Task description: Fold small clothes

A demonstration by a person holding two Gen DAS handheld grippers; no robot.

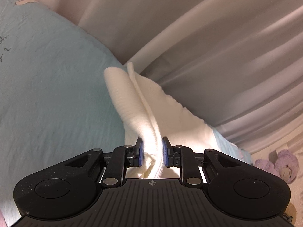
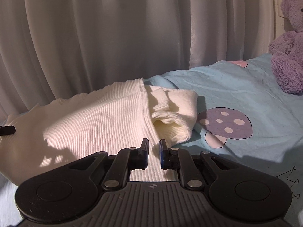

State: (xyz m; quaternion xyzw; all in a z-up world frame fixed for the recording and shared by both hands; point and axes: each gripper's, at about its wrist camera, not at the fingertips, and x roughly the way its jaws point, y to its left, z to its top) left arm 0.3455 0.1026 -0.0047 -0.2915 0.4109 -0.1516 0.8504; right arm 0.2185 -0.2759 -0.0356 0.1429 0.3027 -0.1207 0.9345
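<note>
A white ribbed knit garment (image 2: 94, 117) lies on the light blue bedsheet (image 2: 236, 94), with a folded sleeve part (image 2: 176, 113) tucked at its right side. My left gripper (image 1: 152, 151) is shut on a bunched fold of the garment (image 1: 132, 98). That fold is lifted and hangs away from the blue pads toward the sheet (image 1: 47, 75). My right gripper (image 2: 153, 151) sits low over the garment's near hem. Its jaws are almost together, with the hem edge running in between them.
Pale pleated curtains (image 2: 113, 28) hang close behind the bed, also seen as curtains (image 1: 208, 37). A purple teddy bear (image 2: 289, 53) sits at the right on the sheet, and the same bear (image 1: 280, 164) shows low right. A mushroom print (image 2: 225, 123) marks the sheet. A small black part (image 2: 7, 130) pokes in at the left edge.
</note>
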